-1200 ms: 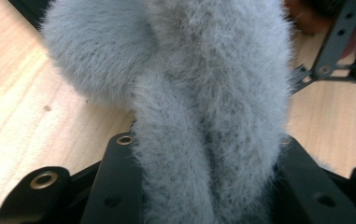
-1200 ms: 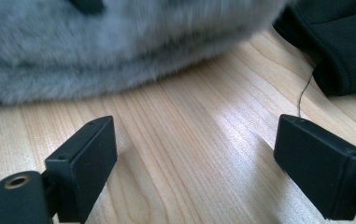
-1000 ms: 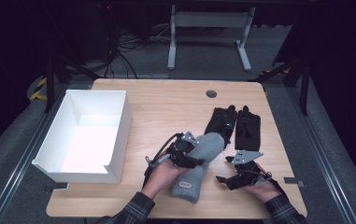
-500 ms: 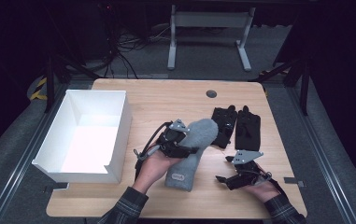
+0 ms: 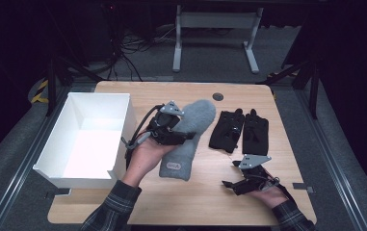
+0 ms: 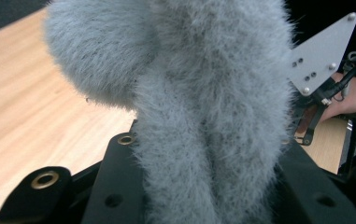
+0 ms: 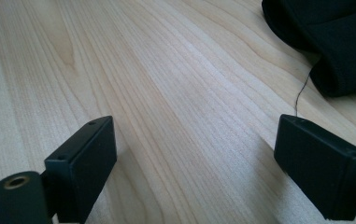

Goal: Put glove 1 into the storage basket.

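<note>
a: where's the grey mitten [image 5: 188,139] right now?

b: in the left gripper [image 5: 174,134], near the middle of the desk [image 5: 190,202], just right of the white box [image 5: 82,139]. the fingers are clamped on it around its middle; in the left gripper view the fuzzy fabric [image 6: 199,116] bunches up between them. the cuff end with the little label hangs down to the desk, the rounded tip points away from the person.

a: why grip it there?

b: my guess is a mid-body pinch keeps the soft thing from flopping too far on either side while it's carried, probably toward the box, which stands open beside it.

a: and the hand's pose?

b: the left hand [image 5: 145,156] comes in from below, palm turned up under the gripper, forearm angled toward the box edge.

a: the other one?

b: the right gripper [image 5: 236,185] rests low near the desk's front edge, fingers apart over bare wood, holding nothing. the black gloves [image 5: 239,130] lie flat side by side just beyond it, likely next.
</note>
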{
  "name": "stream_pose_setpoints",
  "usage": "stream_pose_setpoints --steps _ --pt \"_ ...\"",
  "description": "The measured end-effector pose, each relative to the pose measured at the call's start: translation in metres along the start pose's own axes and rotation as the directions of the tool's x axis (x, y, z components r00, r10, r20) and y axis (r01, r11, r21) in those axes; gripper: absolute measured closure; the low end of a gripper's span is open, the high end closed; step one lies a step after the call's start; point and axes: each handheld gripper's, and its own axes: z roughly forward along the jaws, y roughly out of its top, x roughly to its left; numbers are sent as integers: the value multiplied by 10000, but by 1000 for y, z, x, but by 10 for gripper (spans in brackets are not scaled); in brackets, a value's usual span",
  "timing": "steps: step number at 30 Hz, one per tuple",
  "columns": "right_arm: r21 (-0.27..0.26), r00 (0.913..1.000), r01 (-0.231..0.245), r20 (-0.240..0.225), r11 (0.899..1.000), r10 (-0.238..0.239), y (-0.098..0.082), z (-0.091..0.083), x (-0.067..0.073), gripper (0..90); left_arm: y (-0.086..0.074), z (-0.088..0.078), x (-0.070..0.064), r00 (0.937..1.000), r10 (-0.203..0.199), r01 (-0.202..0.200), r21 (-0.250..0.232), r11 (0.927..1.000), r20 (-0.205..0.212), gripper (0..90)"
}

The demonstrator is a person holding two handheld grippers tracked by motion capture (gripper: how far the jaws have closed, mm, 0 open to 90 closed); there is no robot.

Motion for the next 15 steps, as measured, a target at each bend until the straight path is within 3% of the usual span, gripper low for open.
stream_pose_setpoints --steps 15 --pt "7 10000 -13 10 10000 13 0 0 0 134 22 -61 31 9955 -61 37 -257 9997 -949 659"
